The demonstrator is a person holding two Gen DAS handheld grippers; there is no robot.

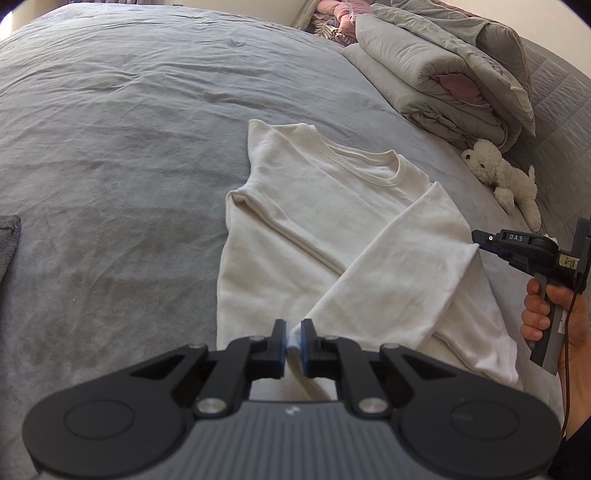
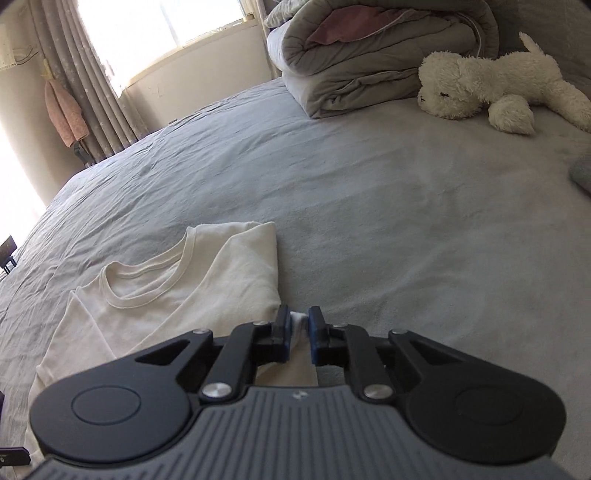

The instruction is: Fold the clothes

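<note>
A cream long-sleeved shirt [image 1: 332, 206] lies face up on a grey bed [image 1: 110, 147], both sleeves folded across its front so that they cross below the collar. The left gripper [image 1: 294, 341] has its fingers pinched nearly shut on a fold of white cloth at the near end of one sleeve; its own body hides the shirt's lower hem. The right gripper [image 2: 296, 330] has its fingers drawn close on a small tuft of white fabric at the shirt's right edge, and in the left wrist view its tips meet the outer fold of the sleeve, with the person's hand [image 1: 543, 314] wrapped around the handle and cut off by the frame edge. How much cloth lies between either pair of fingers is hard to make out, since the housings block the view below. A white plush dog [image 2: 495, 85] lies on its side near the head of the bed, just beside a stack of folded grey quilts [image 2: 354, 62]. A curtained window [image 2: 155, 29] is washed out by glare. A dark grey item [image 1: 9, 243] is cropped at the left edge.
</note>
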